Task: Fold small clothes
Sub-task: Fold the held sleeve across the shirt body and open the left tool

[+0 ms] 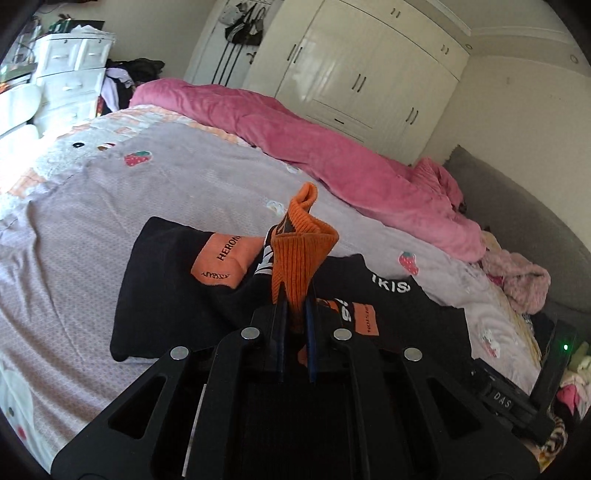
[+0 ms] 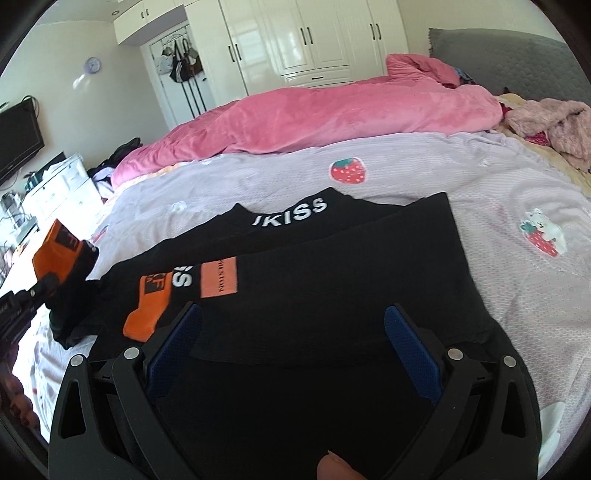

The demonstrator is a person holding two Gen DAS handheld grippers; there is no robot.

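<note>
Left gripper (image 1: pixel 294 306): clamped tight on the orange cuff of a sock (image 1: pixel 301 251), lifting it up off the black shirt (image 1: pixel 162 295), with the black leg of the sock trailing down onto the shirt. From the right wrist view the same sock (image 2: pixel 61 251) sits past the shirt's left edge, pinched by the left gripper (image 2: pixel 44 284).

Right gripper (image 2: pixel 293 332): spread wide, blue pads (image 2: pixel 410 343) apart, nothing between them. It hangs right over the near part of the black shirt (image 2: pixel 332 288); can't tell if the tips actually touch the cloth.

Black shirt: lying flat on the lilac bedspread (image 2: pixel 517 206), white "KISS" lettering at its far edge.

Second sock (image 2: pixel 155 299): orange and black, lying on the shirt's left part, just ahead of the right gripper's left finger.

Orange patch (image 1: pixel 221 264): on the shirt left of the lifted sock, some lettering on it.

Pink duvet (image 2: pixel 332 114): bunched up along the bed beyond the shirt.

Wardrobe (image 2: pixel 314 33): white doors, behind the duvet.

Thumb (image 2: pixel 334 467): a fingertip peeks in at the bottom of the right wrist view.
</note>
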